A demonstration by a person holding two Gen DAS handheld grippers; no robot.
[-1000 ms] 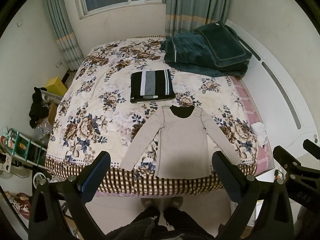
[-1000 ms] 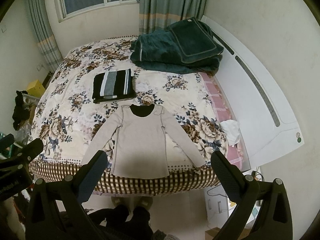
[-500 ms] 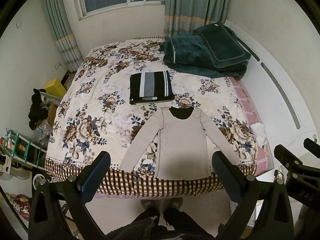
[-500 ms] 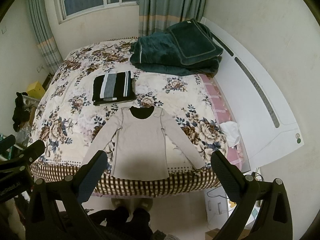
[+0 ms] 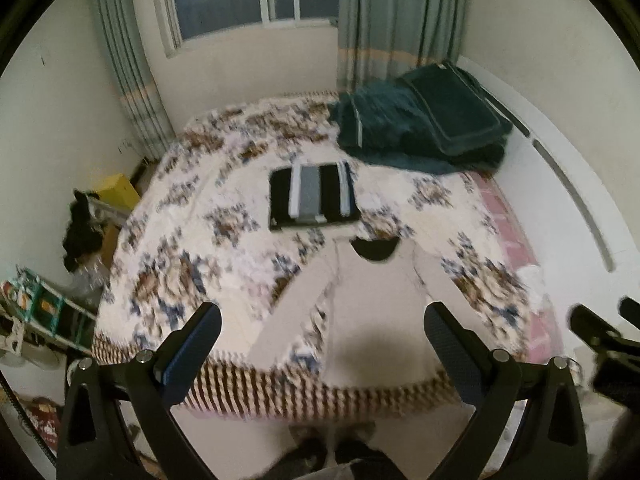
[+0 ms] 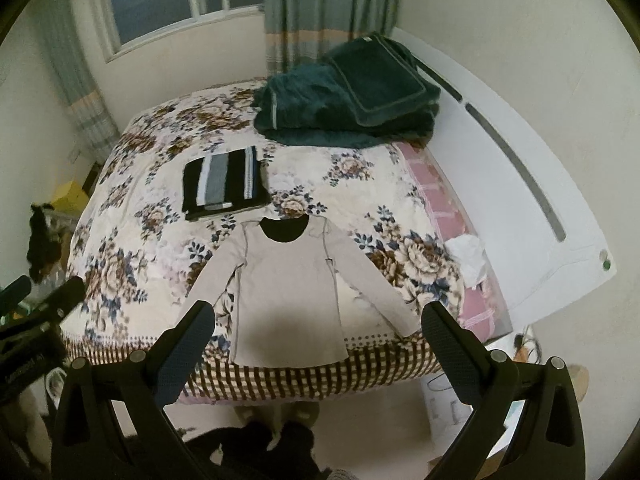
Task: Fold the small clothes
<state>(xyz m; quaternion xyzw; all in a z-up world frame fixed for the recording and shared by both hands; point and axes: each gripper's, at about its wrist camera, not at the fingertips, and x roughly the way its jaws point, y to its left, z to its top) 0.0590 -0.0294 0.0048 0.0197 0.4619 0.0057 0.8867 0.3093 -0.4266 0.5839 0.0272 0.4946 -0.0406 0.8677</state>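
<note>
Beige long-sleeve top [image 6: 288, 292] lay flat at the near edge of the bed [image 6: 132, 216], beyond and between the fingers of both grippers, not touched by either. Left gripper [image 5: 322, 344] hung above the bed edge, jaws spread wide, nothing held; its view was motion-blurred. Right gripper [image 6: 316, 340] likewise spread wide and empty, hanging over the hem end of the top. Each gripper showed at the edge of the other's view, so they sat side by side, apart.

Top was face up, both sleeves angled out and down, dark inner collar at the far end, hem at the checked border of the bedspread. Just beyond the collar sat a folded black-and-grey striped garment [image 6: 222, 188]. Dark green blanket [image 6: 352, 96] piled at the far right corner.
</note>
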